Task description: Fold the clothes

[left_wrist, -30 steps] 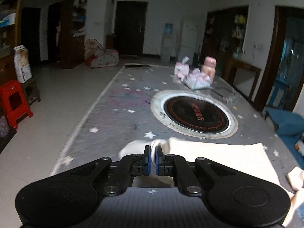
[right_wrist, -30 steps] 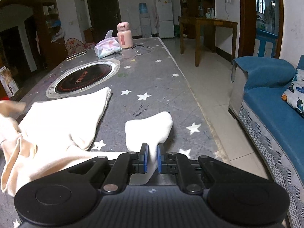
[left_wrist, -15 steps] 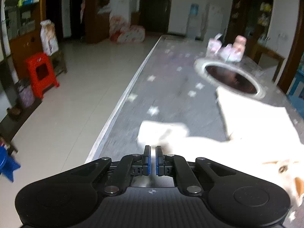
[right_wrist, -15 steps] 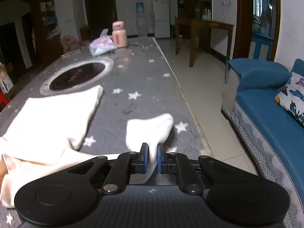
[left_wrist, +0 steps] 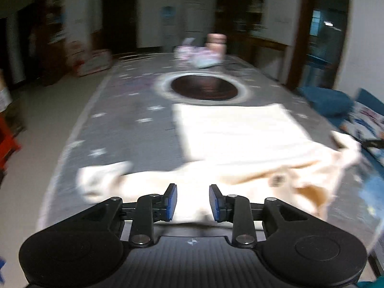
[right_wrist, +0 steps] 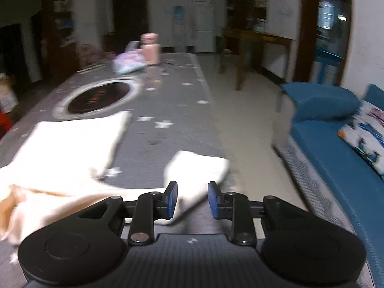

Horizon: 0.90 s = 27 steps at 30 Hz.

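Observation:
A cream long-sleeved top [left_wrist: 235,139] lies spread on the grey star-patterned table [left_wrist: 124,124], body toward the round cooktop. In the left wrist view its left sleeve [left_wrist: 100,180] lies at the table's left edge. My left gripper [left_wrist: 193,201] is open, just above the garment's near edge, with cloth showing between the jaws. In the right wrist view the top [right_wrist: 64,141] lies left and its right sleeve [right_wrist: 196,170] lies near the table's right edge. My right gripper [right_wrist: 192,199] is open over that sleeve's near part. Both views are blurred.
A round black cooktop [left_wrist: 204,87] is set into the table beyond the top. A pink bottle [right_wrist: 150,51] and a tissue pack [right_wrist: 128,61] stand at the far end. A blue sofa [right_wrist: 340,158] with a patterned cushion runs along the right. A red stool [left_wrist: 7,141] is left.
Both grippers were shut on the sleeves and have opened, letting the cloth go. The left view has swung back to face along the table. The sleeves now lie flat.

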Tool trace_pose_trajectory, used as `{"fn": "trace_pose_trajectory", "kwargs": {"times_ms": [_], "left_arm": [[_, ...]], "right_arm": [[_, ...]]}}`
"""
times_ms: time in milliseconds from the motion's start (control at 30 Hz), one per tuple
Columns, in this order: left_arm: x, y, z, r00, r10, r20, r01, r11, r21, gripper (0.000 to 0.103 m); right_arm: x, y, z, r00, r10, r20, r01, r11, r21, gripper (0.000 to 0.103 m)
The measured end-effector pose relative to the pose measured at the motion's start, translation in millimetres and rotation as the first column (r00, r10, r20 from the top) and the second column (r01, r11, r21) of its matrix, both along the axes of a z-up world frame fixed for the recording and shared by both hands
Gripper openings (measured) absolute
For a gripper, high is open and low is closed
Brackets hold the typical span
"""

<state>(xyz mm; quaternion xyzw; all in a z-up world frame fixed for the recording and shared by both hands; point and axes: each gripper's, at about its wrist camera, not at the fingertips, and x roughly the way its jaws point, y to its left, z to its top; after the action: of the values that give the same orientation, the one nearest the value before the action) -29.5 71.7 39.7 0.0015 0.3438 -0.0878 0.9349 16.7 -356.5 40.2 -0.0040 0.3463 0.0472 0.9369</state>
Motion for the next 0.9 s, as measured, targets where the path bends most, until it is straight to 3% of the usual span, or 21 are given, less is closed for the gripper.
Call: {"fn": "trace_pose_trajectory", "kwargs": {"times_ms": [67,200,400,433,533,567,733,867,900], "left_arm": [[4.8,-17.8,-1.5,0.999,-0.054,-0.003,0.054,0.999,-0.001,0.043],[10.7,-50.4,-5.6,0.988,-0.154,0.000,0.154,0.988,0.014,0.049],[25.1,-78.0,-23.0,0.979,-0.203,-0.027,0.205,0.976,0.072,0.047],[26.3,-80.5,-26.9,0.978,-0.205,-0.040,0.208,0.975,0.077,0.043],[27.5,-81.2,-35.3,0.976,-0.208,-0.072,0.213,0.974,0.076,0.013],[25.7,-79.8,-35.0,0.976,-0.207,-0.072,0.212,0.975,0.072,0.008],[11.2,-73.7,-25.4,0.975,-0.221,-0.035,0.223,0.973,0.057,0.004],[-2.1,-70.3,-15.8,0.969,-0.248,0.003,0.247,0.968,0.047,0.003],[-4.5,-69.4,-14.6,0.967,-0.254,0.011,0.254,0.966,0.047,0.003]], "right_arm": [[-6.2,11.1,6.8,0.997,0.079,0.014,-0.079,0.997,0.010,0.029],[-14.0,42.8,16.3,0.972,0.230,0.040,-0.231,0.973,0.017,0.030],[-20.0,99.6,16.7,0.892,0.451,0.027,-0.452,0.892,0.033,0.030],[-21.0,109.3,14.8,0.874,0.485,0.020,-0.486,0.874,0.027,0.030],[-23.9,135.9,7.0,0.825,0.566,-0.005,-0.566,0.825,0.004,0.030],[-25.0,145.2,3.2,0.806,0.592,-0.016,-0.592,0.806,-0.006,0.030],[-32.0,172.5,-8.4,0.758,0.650,-0.045,-0.652,0.756,-0.058,0.030],[-36.2,183.9,-18.7,0.751,0.657,-0.064,-0.660,0.744,-0.105,0.028],[-36.7,184.9,-20.8,0.753,0.655,-0.068,-0.658,0.744,-0.117,0.023]]}}
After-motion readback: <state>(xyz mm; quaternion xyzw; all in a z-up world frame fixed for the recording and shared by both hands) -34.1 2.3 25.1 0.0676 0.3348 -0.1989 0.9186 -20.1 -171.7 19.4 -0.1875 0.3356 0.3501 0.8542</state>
